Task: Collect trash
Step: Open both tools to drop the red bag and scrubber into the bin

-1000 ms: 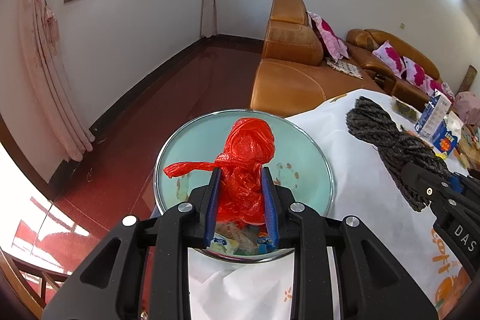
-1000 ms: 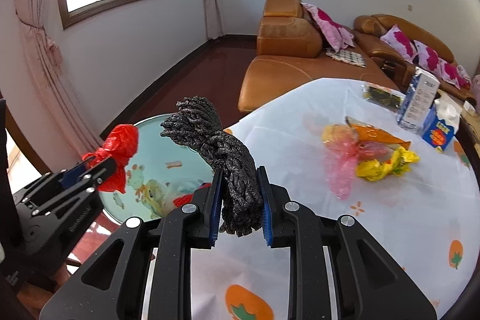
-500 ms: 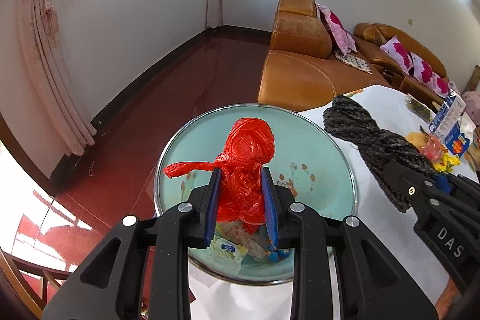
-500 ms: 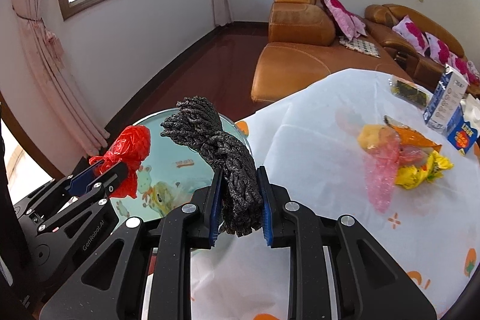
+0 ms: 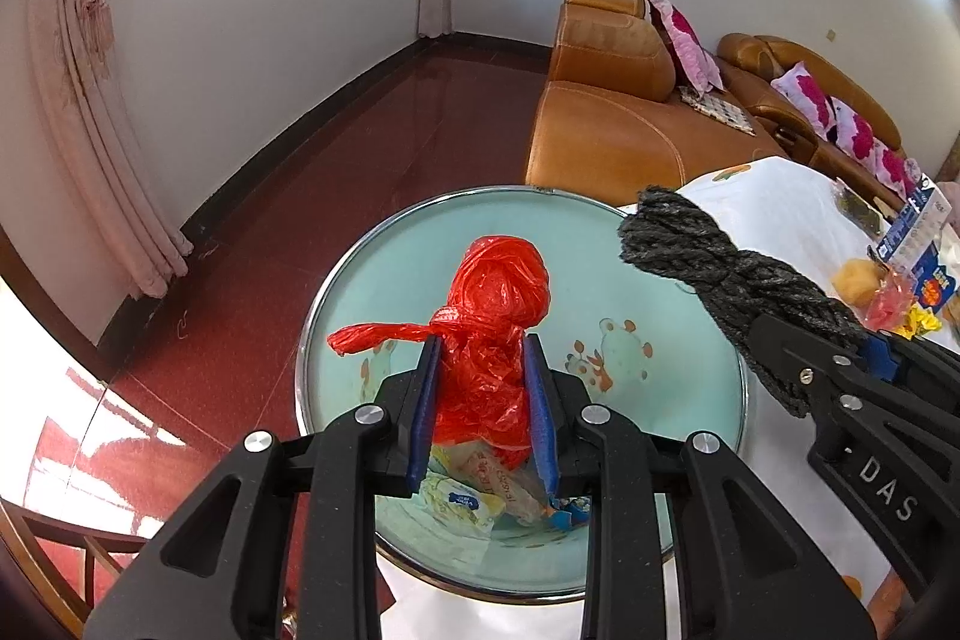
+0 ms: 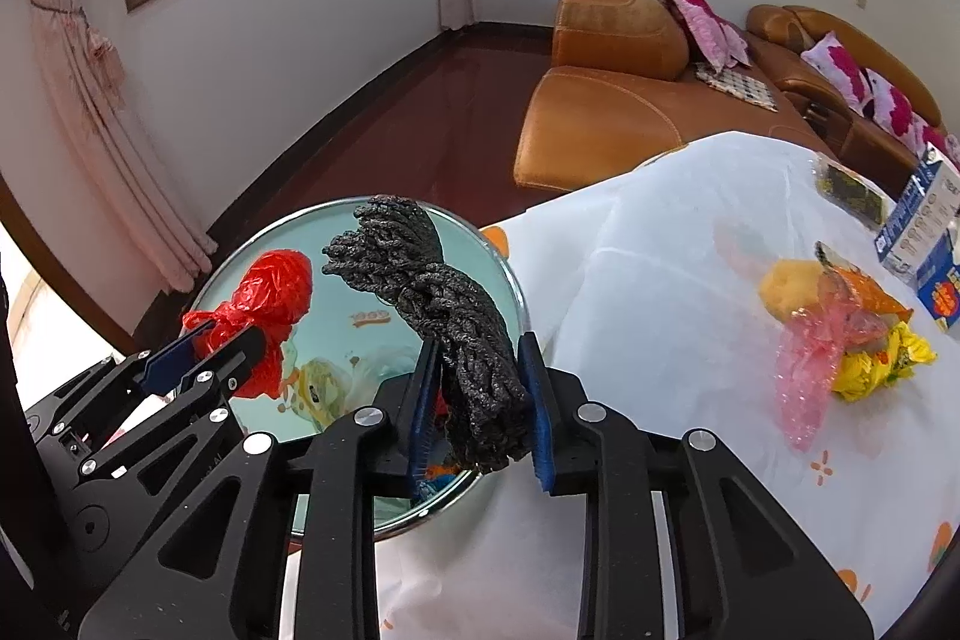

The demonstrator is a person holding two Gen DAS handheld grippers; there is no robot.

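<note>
My left gripper (image 5: 483, 400) is shut on a crumpled red plastic bag (image 5: 492, 304) and holds it over a round light-green basin (image 5: 660, 280) with a metal rim. Wrappers (image 5: 474, 484) lie in the basin's bottom. My right gripper (image 6: 480, 400) is shut on a dark grey knotted rope bundle (image 6: 444, 304) and holds it over the basin's right side (image 6: 336, 298), next to the left gripper (image 6: 204, 346) and its red bag (image 6: 270, 292). The rope also shows in the left wrist view (image 5: 714, 268).
A table with a white printed cloth (image 6: 660, 280) lies to the right, carrying a pile of pink, yellow and orange wrappers (image 6: 840, 334) and a blue-white carton (image 6: 918, 214). Orange leather sofas (image 6: 612, 100) stand behind. Red floor (image 5: 372, 148) lies to the left.
Both grippers moved left, from above the table edge to over the basin, each still holding its item. The basin now fills more of both views.
</note>
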